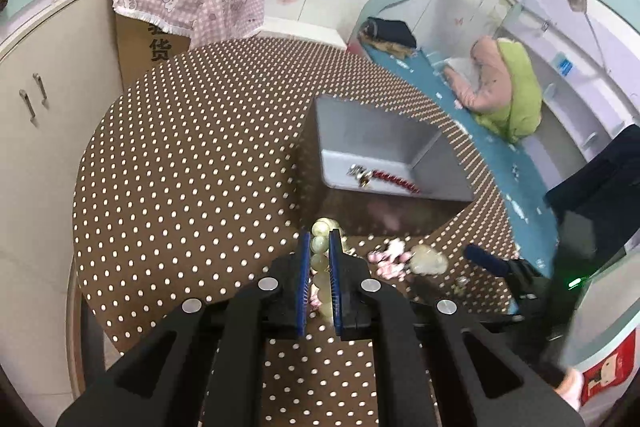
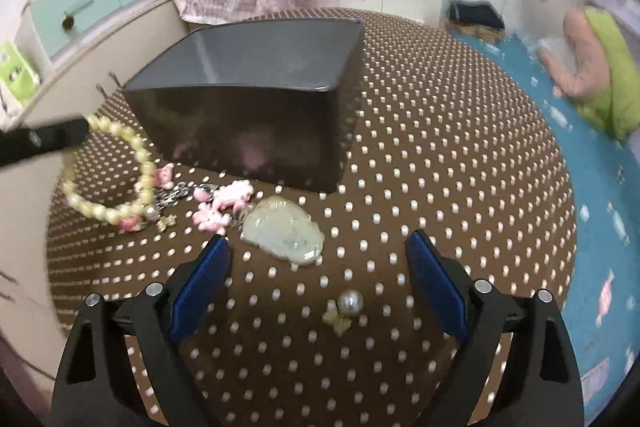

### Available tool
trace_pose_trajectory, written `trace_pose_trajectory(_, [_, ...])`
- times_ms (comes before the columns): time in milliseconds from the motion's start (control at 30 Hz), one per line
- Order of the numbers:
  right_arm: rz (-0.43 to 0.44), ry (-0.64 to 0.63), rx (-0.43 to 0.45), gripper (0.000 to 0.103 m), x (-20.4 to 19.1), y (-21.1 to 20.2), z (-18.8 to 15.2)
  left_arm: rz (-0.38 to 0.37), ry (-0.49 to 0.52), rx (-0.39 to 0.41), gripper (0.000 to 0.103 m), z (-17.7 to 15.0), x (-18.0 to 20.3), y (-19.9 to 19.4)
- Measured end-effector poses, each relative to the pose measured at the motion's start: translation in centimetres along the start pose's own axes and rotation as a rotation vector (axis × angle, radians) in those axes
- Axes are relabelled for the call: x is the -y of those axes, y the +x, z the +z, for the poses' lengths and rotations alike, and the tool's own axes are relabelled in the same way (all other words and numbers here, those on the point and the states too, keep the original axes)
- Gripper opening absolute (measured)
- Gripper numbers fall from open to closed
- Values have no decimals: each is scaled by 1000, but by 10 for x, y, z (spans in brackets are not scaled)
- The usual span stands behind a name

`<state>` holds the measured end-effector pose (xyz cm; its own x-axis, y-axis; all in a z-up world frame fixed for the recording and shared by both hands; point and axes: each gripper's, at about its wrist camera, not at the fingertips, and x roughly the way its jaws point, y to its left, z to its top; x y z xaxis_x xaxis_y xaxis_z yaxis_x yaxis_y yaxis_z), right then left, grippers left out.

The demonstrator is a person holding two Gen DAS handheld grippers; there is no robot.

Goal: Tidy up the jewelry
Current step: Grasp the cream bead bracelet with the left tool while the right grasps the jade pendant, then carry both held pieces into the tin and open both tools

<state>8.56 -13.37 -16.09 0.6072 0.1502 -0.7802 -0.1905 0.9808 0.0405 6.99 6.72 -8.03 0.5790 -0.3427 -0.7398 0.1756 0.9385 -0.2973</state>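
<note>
Left gripper first: its blue pads are pinched onto the bracelet, pale beads showing in the narrow gap between them, though the strand below the pads is mostly hidden by the fingers. In the right wrist view a dark fingertip covers the bracelet's far end while the rest of the loop lies on the dotted table. Just right of the left fingers, the pink charms and the jade pendant are smeared with blur, hard to read. Ahead and right of those fingers sits the grey box, open, with a red bead string and a small silvery piece on its floor; what that piece is, I cannot tell. Over to the right gripper: fingers wide apart, holding nothing. The pendant lies just past the tips, nearer the left finger, and a pearl earring rests between the fingers.
</note>
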Motion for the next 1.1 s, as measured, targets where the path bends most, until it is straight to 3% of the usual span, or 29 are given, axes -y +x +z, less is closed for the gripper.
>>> trace_pose_trajectory(33, [11, -22, 16, 68, -3, 1, 1, -3, 1, 9, 8, 2, 1, -3])
trace_pose_trajectory(67, [16, -14, 20, 45, -2, 0, 2, -6, 2, 12, 8, 4, 2, -3])
trace_pose_trajectory(200, [-16, -6, 28, 34, 0, -2, 3, -13, -1, 14, 8, 7, 5, -4])
trace_pose_trajectory(233, [-17, 1, 27, 27, 1, -3, 3, -15, 0, 14, 8, 7, 5, -4])
trace_pose_trajectory(633, [-3, 63, 54, 26, 21, -26, -4, -10, -8, 22, 8, 5, 5, -7])
trace_pose_trajectory(1100, [-18, 78, 202, 26, 29, -79, 30, -26, 12, 90, 8, 26, 14, -26])
